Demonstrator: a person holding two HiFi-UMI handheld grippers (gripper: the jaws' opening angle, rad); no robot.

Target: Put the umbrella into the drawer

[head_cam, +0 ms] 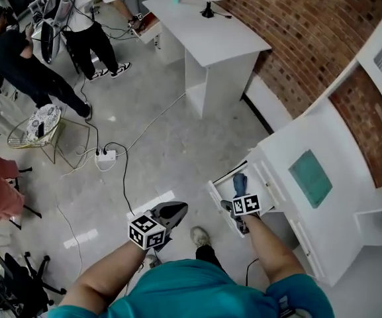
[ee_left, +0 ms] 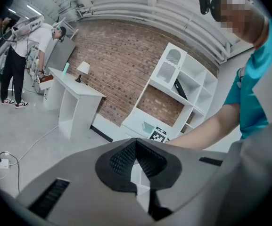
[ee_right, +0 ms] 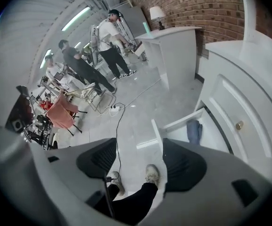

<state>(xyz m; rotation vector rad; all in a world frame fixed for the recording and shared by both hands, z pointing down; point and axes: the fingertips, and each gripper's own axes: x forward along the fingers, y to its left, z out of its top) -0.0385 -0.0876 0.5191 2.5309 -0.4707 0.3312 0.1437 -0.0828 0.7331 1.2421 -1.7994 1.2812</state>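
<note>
our right gripper (ee_right: 138, 161) has its jaws wide apart with nothing between them; just beyond the right-hand jaw, the umbrella (ee_right: 193, 131), a small folded blue bundle, lies inside the open white drawer (ee_right: 179, 121). our left gripper (ee_left: 136, 163) has its jaws pressed together on nothing

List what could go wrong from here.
1. The umbrella lies loose in the open drawer; it might snag on closing.
2. The open right tongs could slip off the drawer's thin front edge.
3. The floor cable could trip a backward step.
</note>
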